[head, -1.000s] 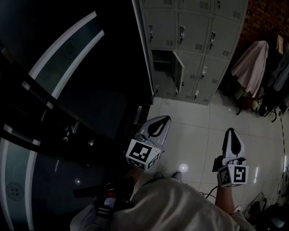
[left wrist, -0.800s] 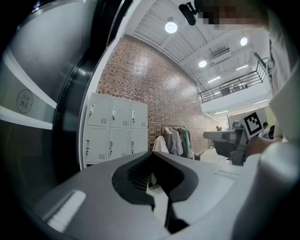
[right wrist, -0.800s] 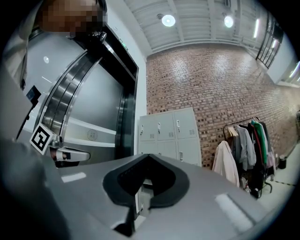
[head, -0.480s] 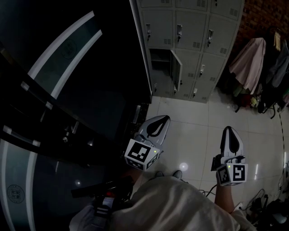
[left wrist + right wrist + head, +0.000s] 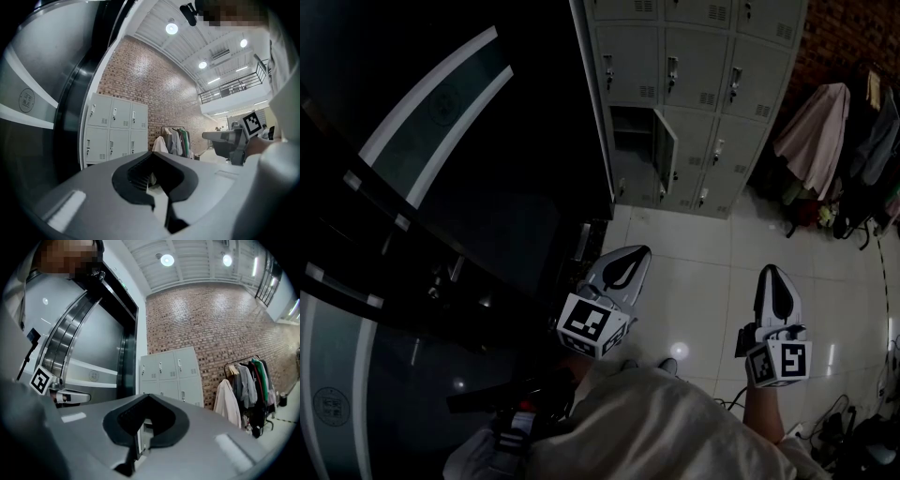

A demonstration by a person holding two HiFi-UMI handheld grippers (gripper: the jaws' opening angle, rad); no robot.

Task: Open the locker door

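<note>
Both the left tool (image 5: 632, 255) and the right tool (image 5: 772, 274) are hanging clenched and empty, well short of the locker bank (image 5: 703, 37). Its middle-row left door (image 5: 667, 152) is standing ajar. It is looking like thin, stiff sheet metal, likely swinging lightly, and hooking the free edge is seeming safest.

Quick count: two white handheld tools, left gripper (image 5: 630, 255) and right gripper (image 5: 772, 274); one grey metal locker bank (image 5: 703, 66), three columns; one open locker door (image 5: 666, 155).
</note>
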